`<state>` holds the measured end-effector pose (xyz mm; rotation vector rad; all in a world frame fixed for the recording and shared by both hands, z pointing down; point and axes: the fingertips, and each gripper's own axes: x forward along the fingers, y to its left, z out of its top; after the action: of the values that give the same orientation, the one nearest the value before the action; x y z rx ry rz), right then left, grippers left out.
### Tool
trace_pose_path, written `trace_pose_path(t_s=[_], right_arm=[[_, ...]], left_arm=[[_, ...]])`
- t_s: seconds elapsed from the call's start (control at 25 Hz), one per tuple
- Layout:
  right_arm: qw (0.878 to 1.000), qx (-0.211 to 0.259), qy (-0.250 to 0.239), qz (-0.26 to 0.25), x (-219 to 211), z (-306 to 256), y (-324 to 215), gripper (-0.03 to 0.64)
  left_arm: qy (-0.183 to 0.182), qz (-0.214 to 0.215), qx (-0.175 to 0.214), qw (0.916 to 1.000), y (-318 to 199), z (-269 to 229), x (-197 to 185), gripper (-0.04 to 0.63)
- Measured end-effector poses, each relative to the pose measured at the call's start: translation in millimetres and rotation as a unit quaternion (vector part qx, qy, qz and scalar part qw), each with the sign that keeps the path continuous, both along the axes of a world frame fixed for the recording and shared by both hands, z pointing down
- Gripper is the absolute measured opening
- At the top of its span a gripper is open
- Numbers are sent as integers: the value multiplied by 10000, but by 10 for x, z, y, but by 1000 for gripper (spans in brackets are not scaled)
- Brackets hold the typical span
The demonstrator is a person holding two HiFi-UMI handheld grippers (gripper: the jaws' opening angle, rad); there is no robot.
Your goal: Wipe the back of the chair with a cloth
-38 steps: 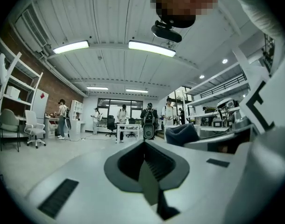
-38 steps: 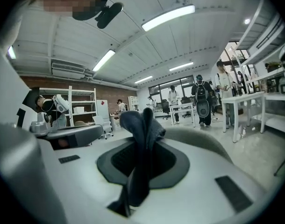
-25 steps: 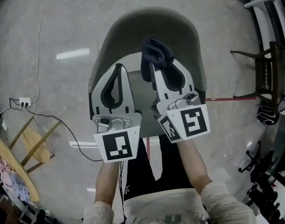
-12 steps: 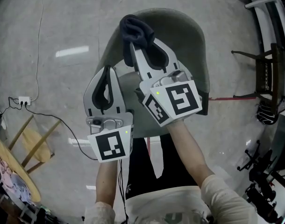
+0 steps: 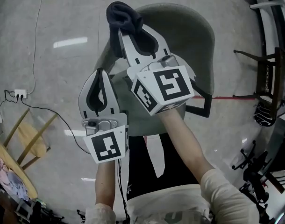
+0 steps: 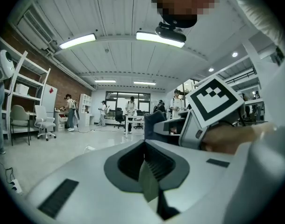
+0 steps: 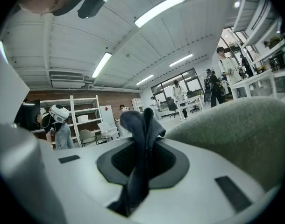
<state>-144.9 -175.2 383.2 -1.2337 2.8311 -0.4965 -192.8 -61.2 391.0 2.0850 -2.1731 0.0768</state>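
Note:
An olive-green chair stands below me, its curved backrest [image 5: 189,20] at the far side. My right gripper [image 5: 127,31] is shut on a dark blue cloth [image 5: 120,14], which bunches out past the fingertips at the left end of the backrest's rim. In the right gripper view the cloth [image 7: 141,141] hangs between the jaws, with the fuzzy backrest [image 7: 240,134] close on the right. My left gripper [image 5: 99,73] is shut on nothing and hovers over the seat's left side, just nearer me than the right one. From the left gripper view [image 6: 144,146] the cloth [image 6: 153,123] shows ahead.
A power strip [image 5: 19,94] and black cable [image 5: 58,118] lie on the floor at left, near a wooden stool [image 5: 32,139]. A dark chair frame [image 5: 268,78] stands at right. Several people, desks and shelves [image 7: 84,120] are far off across the room.
My right gripper has carried the cloth leftward and farther away, from the middle of the backrest to its left rim. The left gripper drifted slightly left and stayed shut.

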Motion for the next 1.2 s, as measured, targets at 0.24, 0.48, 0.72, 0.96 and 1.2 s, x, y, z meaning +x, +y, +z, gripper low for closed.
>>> trace_pose_path(t_s=[0.24,0.48,0.72,0.96,1.2], right_arm=[[9997,-66,-19,229,170,53,-131,60],[9984,23,66,553,448,21,-207,60],[9932,156,304,1115,1005,7,-357,59],[9901,88,239,1380,1527,30,-384,60],[9884,204,365,1457,2027,14,-321,60]], left_arm=[[81,180,23,9998,-101,36,158,15],[40,435,-159,9989,-256,87,414,15],[-4,674,-220,9975,-399,135,757,15],[-46,741,-196,9970,-516,140,1146,15],[-25,747,-90,9972,-534,166,1636,15]])
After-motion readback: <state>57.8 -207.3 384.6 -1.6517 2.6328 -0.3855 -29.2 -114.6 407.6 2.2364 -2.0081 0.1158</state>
